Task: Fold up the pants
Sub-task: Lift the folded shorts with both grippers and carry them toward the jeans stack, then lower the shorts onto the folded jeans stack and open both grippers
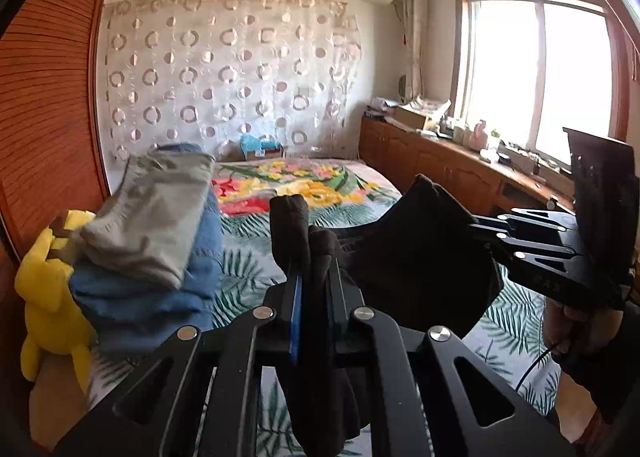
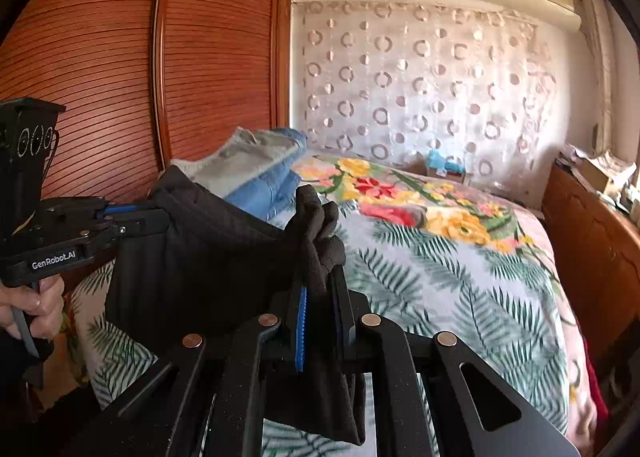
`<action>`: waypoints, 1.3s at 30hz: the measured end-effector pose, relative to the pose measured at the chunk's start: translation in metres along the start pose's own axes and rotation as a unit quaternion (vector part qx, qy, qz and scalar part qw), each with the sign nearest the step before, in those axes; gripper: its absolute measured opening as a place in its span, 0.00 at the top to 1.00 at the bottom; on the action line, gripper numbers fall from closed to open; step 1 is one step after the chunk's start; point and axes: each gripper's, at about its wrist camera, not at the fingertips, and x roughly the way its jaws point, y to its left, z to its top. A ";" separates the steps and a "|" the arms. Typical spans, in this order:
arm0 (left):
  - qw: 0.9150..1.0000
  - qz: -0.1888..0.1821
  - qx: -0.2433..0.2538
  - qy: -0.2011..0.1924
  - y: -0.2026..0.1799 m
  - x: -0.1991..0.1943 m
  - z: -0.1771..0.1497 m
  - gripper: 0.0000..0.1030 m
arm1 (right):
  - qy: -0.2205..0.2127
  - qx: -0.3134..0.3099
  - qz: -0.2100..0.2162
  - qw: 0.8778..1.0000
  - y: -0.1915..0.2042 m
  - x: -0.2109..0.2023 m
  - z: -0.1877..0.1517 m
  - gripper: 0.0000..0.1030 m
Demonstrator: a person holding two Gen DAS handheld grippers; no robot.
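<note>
Holding: black pants lifted off the floral bedspread, stretched between my two tools.
Stack at far left: grey folded garment on blue jeans, yellow plush toy beside them; I keep the swing clear of these.
Left gripper: clamped tight on a bunched edge of the cloth.
Span: fabric sags between the grips; I judge it needs even tension before laying down.
Right gripper: pinched shut on the other bunched edge.
Next, as I judge: both edges level, lower flat onto open bedspread.
</note>
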 end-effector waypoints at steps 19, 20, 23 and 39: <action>0.995 0.087 -0.011 -0.042 0.087 0.016 0.060 0.90 | -0.029 -0.093 0.034 0.995 -0.003 0.119 0.104 0.90; 0.995 0.091 -0.013 -0.042 0.091 0.018 0.061 0.90 | -0.029 -0.100 0.033 0.994 -0.002 0.125 0.107 0.90; 0.994 0.103 -0.016 -0.038 0.101 0.022 0.062 0.90 | -0.029 -0.115 0.037 0.992 -0.006 0.140 0.112 0.90; 0.989 0.135 -0.033 -0.055 0.124 0.028 0.076 0.90 | -0.039 -0.167 0.059 0.983 -0.011 0.192 0.132 0.90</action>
